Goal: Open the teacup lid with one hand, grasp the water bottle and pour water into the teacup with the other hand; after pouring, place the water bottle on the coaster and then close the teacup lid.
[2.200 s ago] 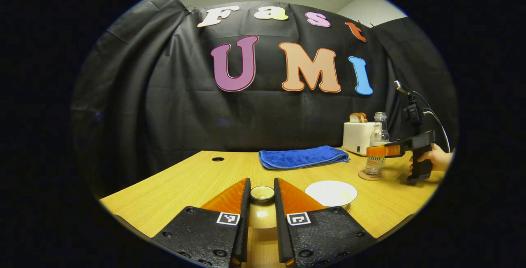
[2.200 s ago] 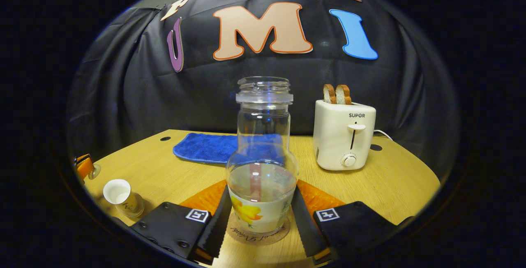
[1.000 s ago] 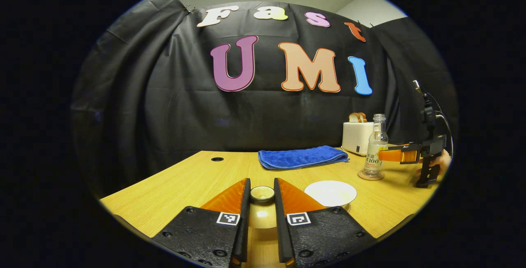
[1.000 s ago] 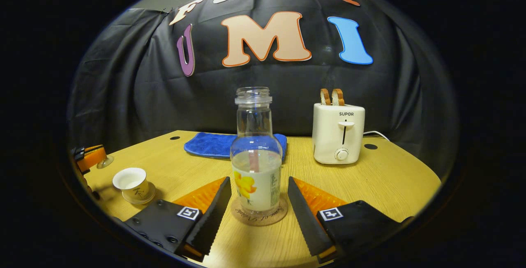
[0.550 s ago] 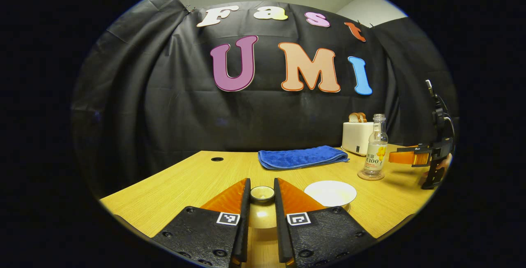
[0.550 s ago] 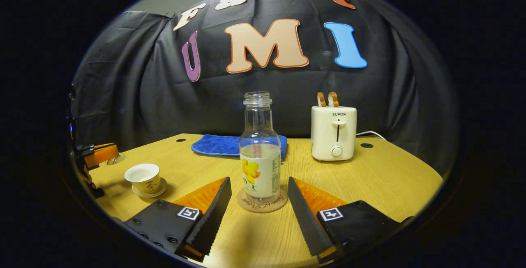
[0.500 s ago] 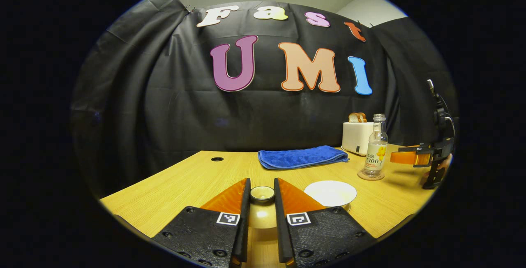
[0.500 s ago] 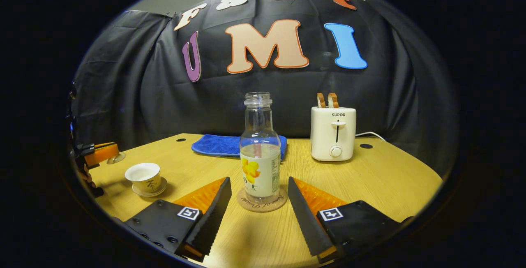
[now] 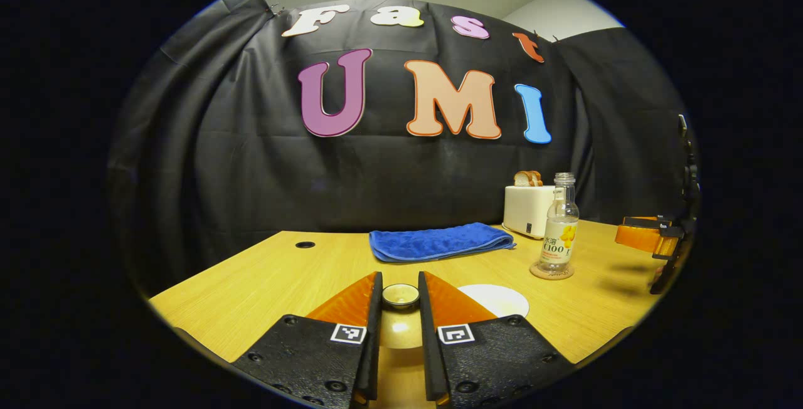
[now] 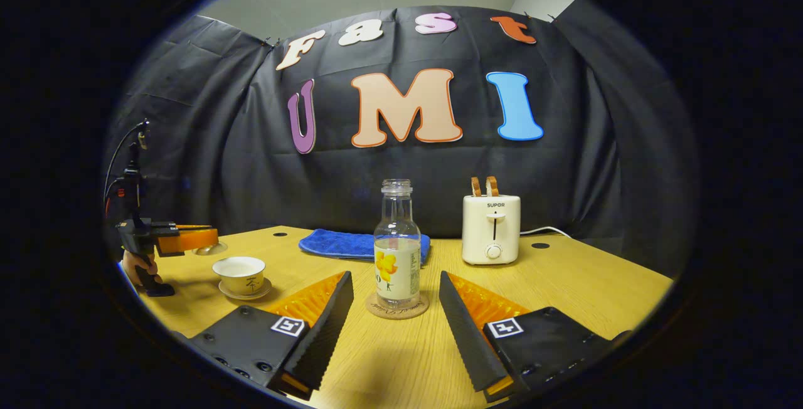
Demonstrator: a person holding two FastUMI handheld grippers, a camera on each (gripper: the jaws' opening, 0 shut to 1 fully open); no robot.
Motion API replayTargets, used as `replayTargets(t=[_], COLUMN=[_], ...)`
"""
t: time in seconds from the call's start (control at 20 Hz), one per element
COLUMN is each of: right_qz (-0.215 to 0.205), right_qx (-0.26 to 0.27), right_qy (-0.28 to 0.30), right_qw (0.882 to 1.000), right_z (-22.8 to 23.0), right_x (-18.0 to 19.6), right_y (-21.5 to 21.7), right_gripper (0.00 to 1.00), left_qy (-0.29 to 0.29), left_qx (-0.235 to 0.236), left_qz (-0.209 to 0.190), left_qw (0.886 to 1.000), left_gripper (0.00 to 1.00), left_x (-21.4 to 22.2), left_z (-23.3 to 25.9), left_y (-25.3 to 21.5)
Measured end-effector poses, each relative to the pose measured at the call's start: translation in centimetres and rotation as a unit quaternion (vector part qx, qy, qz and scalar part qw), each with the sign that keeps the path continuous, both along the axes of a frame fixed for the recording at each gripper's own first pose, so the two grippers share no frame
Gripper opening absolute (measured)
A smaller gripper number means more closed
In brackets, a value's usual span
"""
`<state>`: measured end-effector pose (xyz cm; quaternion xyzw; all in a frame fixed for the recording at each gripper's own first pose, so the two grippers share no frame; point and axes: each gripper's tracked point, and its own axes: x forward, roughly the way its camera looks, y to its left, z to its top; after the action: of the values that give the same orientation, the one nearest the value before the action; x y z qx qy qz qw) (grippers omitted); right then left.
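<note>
Left gripper (image 9: pixel 399 296) held level, clamping the rounded teacup lid (image 9: pixel 400 295); right gripper (image 10: pixel 392 308) gapes wide behind the clear glass water bottle (image 10: pixel 397 246).

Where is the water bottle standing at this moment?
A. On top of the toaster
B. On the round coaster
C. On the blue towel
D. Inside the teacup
B: the water bottle stands upright on the round coaster on the table, in front of the open right tool, whose fingers are apart from it.
</note>
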<state>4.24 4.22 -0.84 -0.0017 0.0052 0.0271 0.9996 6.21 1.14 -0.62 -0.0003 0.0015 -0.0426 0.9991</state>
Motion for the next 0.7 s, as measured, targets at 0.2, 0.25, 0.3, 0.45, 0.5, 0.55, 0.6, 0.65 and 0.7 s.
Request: replayTargets(t=[0.2, 0.25, 0.3, 0.45, 0.5, 0.55, 0.6, 0.65, 0.7], right_qz=[-0.004, -0.004, -0.006, -0.007, -0.007, -0.007, -0.006, -0.004, -0.004], right_qx=[0.000, 0.000, 0.000, 0.000, 0.000, 0.000, 0.000, 0.001, 0.001], right_qy=[0.000, 0.000, 0.000, -0.001, -0.001, -0.001, -0.001, 0.000, 0.001], right_qw=[1.000, 1.000, 1.000, 1.000, 1.000, 1.000, 1.000, 1.000, 1.000], right_z=[0.2, 0.3, 0.3, 0.4, 0.4, 0.4, 0.4, 0.4, 0.3], right_x=[-0.7, -0.8, -1.0, -1.1, -1.1, -1.0, -1.1, -1.1, -1.1], right_y=[-0.5, -0.6, -0.6, -0.7, -0.7, -0.7, -0.6, -0.6, -0.7], right_gripper=[0.84, 0.89, 0.94, 0.84, 0.84, 0.84, 0.94, 0.89, 0.84], left_qy=[-0.001, -0.001, -0.001, -0.002, -0.003, -0.001, 0.002, 0.005, 0.010], left_qx=[-0.001, -0.001, -0.001, -0.001, -0.001, 0.000, 0.000, 0.003, 0.006], left_qz=[-0.035, -0.044, -0.056, -0.091, -0.102, -0.111, -0.118, -0.124, -0.128], left_qw=[0.999, 0.999, 0.998, 0.996, 0.995, 0.994, 0.993, 0.992, 0.992], left_gripper=[0.27, 0.27, 0.27, 0.27, 0.27, 0.27, 0.27, 0.27, 0.27], left_x=[0.9, 1.1, 1.2, 1.3, 1.2, 1.2, 1.2, 1.2, 1.2], left_z=[0.1, 0.0, 0.0, 0.1, 0.1, 0.0, -0.1, -0.2, -0.4], left_y=[-2.0, -2.5, -3.1, -4.8, -5.3, -5.7, -6.0, -6.3, -6.5])
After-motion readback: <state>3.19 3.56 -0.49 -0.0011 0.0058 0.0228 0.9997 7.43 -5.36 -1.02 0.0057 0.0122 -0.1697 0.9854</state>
